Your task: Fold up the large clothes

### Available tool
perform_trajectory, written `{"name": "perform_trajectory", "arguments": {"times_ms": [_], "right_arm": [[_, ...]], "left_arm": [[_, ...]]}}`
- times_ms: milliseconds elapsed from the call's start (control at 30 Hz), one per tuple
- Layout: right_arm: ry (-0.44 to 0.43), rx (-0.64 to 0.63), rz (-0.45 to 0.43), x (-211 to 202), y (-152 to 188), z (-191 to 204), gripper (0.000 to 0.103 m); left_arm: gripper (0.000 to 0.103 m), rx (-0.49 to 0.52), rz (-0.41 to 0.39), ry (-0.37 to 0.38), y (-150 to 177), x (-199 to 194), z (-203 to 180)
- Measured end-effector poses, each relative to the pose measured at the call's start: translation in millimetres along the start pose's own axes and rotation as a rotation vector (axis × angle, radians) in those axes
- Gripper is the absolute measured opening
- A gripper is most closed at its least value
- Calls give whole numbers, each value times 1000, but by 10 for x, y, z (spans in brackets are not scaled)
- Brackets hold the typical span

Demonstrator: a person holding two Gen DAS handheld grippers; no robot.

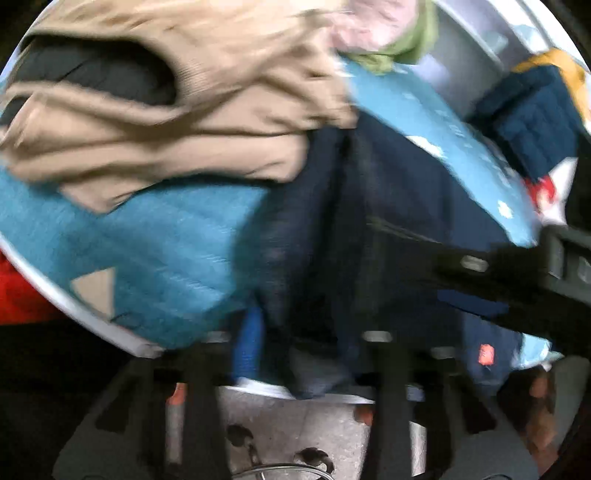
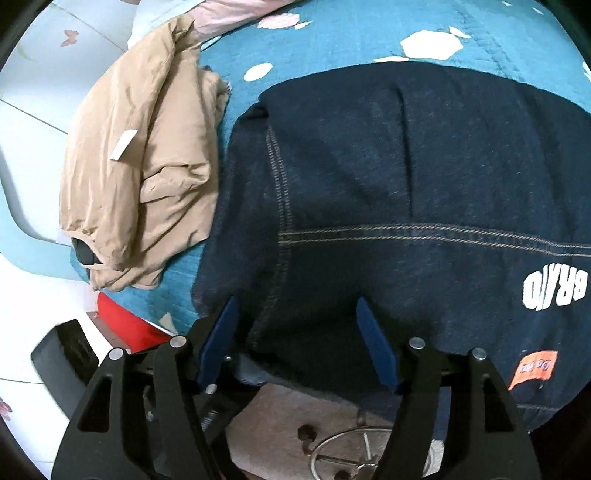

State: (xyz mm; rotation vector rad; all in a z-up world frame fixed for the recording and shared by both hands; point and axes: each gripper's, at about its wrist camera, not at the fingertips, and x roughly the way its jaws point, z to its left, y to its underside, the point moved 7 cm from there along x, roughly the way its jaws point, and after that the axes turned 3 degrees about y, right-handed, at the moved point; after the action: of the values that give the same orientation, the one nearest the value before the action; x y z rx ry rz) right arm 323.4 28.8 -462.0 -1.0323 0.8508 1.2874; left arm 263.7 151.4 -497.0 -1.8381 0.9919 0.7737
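A dark navy denim jacket [image 2: 406, 184] with white lettering and an orange tag lies spread on a teal quilt [image 2: 369, 33]. My right gripper [image 2: 297, 310] is open, its blue pads on either side of the jacket's near hem beside a stitched seam. The left wrist view is motion-blurred; the jacket [image 1: 369, 206] runs down its middle. My left gripper [image 1: 295, 350] is wide apart over the jacket's edge; its fingertips are blurred. The right gripper's black arm [image 1: 517, 280] crosses in from the right.
A crumpled beige jacket [image 2: 147, 158] lies left of the denim one; it also shows in the left wrist view [image 1: 166, 110]. A teal knit garment [image 1: 535, 122] and pink and green clothes [image 1: 384, 29] sit farther back. A red item [image 2: 122, 321] and pale floor are below the bed edge.
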Motion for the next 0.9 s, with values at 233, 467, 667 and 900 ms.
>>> {"name": "perform_trajectory", "arguments": {"times_ms": [233,467,667,900], "right_arm": [[36,-98,58,170,27,326,72],[90,-128,103,417,50,349,79],[136,-136,88,527,37,289,52],[-43,-26,61,388,20,56,23]], "left_arm": [[13,21,-63,93,-15,-168,-95],[14,67,-77,147,17,-225,-192],[12,114,-27,146,53,-137,-298],[23,111,-34,208,57,-256,-361]]}}
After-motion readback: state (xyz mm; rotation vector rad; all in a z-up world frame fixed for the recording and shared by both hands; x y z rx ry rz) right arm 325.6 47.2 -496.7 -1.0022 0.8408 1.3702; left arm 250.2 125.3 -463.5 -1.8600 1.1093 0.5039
